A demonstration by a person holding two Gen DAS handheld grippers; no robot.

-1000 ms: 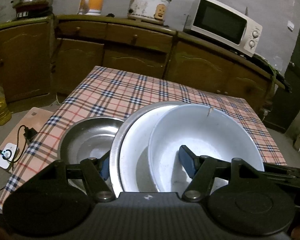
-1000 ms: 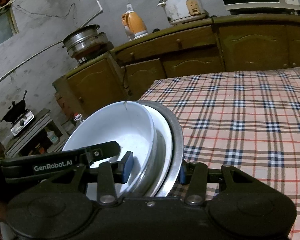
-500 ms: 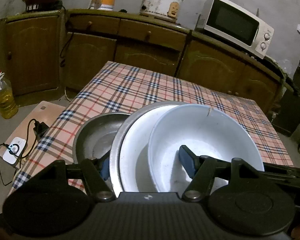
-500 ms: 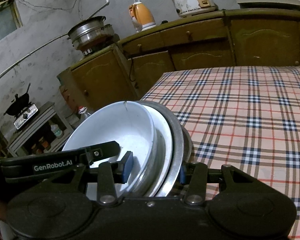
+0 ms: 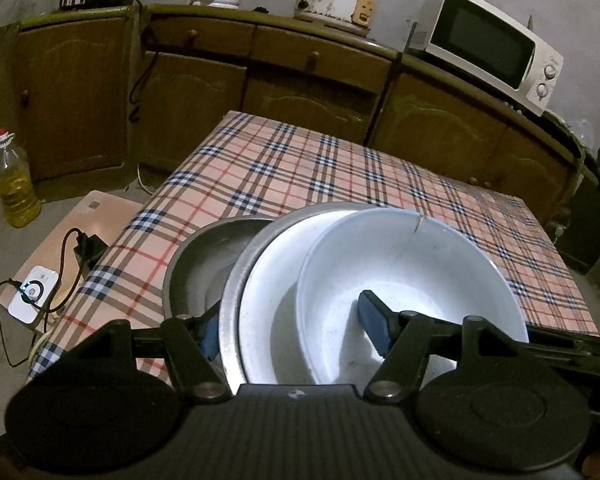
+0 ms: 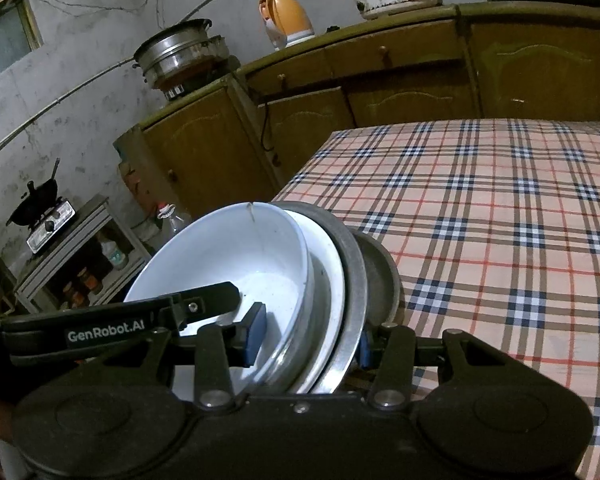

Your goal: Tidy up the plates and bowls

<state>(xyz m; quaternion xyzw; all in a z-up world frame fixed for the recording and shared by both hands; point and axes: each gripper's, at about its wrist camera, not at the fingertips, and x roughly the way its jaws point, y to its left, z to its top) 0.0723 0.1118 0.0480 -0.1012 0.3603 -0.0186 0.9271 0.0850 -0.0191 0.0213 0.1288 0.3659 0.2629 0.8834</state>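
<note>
While both grippers clamp the stacked bowls, a steel pan sits just beside.

Checked tablecloth lies bare beyond the metal pan (cabinets behind).

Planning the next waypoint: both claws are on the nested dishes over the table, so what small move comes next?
Probably lower the stack into the steel pan just below it. Both the left claw and right claw clamp the stack, which hangs tilted over the pan.
</note>
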